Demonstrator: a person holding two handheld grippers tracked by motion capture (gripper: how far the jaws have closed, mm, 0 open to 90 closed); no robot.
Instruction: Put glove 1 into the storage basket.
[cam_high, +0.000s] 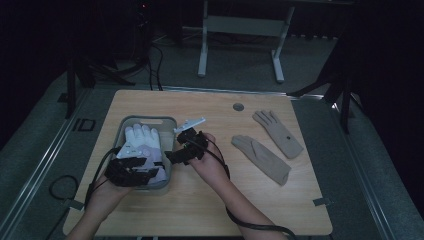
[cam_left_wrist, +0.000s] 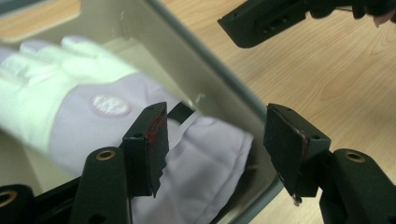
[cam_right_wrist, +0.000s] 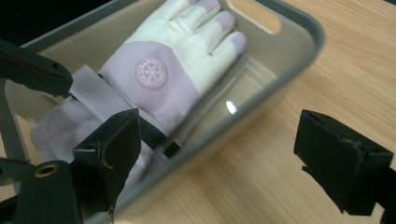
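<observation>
White-and-lilac glove already laid inside grey bin, just beyond both open grippers. Left gripper half open, right gripper wide, nothing held. Two beige gloves left on table, well apart.

High view dim; gripper views brighter, motion-blurred.

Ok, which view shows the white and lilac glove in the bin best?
The right gripper view: the white and lilac glove lies nearly whole in the grey bin, round badge sharp. The left gripper view shows its cuff and badge, blurred. The high view shows it small, its cuff hidden behind the left gripper.
</observation>
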